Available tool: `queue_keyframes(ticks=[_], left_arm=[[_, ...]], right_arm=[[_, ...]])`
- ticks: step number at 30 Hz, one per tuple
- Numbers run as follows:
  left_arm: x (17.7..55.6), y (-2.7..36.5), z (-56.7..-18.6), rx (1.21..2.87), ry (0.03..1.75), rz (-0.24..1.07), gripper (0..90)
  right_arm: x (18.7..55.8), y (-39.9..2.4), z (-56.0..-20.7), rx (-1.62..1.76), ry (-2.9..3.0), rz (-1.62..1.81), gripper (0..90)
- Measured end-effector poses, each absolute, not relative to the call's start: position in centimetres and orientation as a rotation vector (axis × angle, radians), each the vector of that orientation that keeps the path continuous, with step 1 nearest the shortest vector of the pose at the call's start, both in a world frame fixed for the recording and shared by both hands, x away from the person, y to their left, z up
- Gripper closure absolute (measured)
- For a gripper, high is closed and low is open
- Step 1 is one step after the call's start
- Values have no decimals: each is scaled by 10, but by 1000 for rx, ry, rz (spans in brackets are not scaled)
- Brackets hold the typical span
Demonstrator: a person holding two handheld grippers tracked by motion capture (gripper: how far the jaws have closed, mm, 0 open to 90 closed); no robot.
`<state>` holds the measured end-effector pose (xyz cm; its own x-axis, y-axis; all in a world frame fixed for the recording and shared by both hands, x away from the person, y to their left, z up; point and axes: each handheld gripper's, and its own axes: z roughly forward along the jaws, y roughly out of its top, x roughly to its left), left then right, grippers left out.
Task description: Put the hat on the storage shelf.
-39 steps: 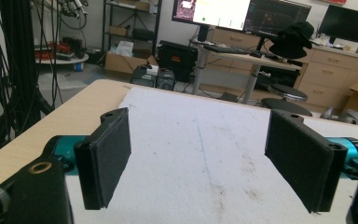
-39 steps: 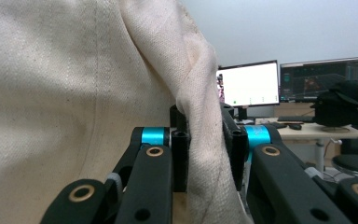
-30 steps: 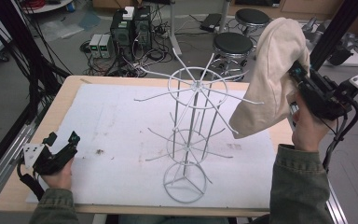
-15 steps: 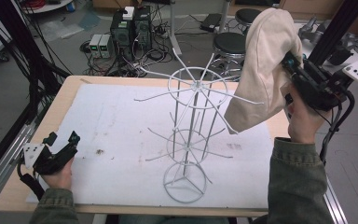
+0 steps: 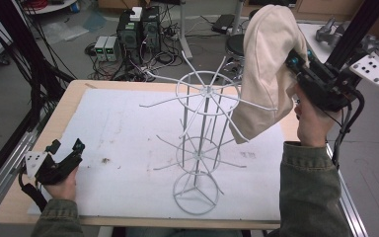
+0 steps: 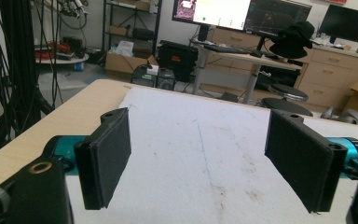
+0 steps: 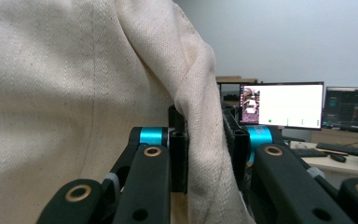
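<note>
One wire rack (image 5: 197, 148) at centre frame, one cream hat (image 5: 266, 69) at upper right, two grippers. Right gripper (image 5: 296, 61) at upper right, jaws clamped tight on a fold of the hat (image 7: 200, 140), cloth draping over the rack's top arms. Left gripper (image 5: 66, 153) at lower left, jaws spread wide, holding nothing, resting on the white mat (image 5: 128, 128).

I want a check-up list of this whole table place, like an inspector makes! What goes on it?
Surface: wooden table under a white, smudged sheet.
Job's things: white wire rack standing upright; cream cloth hat held up beside its top prongs.
Clutter: small brown crumbs on the sheet.
Grippers: left gripper open, holding nothing, near the table's corner; right gripper shut on the hat.
Cables: black cable trailing from the right gripper.
Surroundings: monitors, stool, floor electronics.
</note>
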<state>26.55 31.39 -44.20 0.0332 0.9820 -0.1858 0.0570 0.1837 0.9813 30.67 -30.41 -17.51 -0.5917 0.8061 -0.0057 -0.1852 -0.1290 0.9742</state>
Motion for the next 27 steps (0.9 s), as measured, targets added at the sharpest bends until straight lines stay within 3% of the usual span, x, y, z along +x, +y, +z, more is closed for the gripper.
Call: queue_keyframes(ticks=[27], left_arm=[[265, 314, -442, 1122, 1299, 1021, 227]], right_arm=[[313, -283, -182, 692, 1547, 1769, 766]])
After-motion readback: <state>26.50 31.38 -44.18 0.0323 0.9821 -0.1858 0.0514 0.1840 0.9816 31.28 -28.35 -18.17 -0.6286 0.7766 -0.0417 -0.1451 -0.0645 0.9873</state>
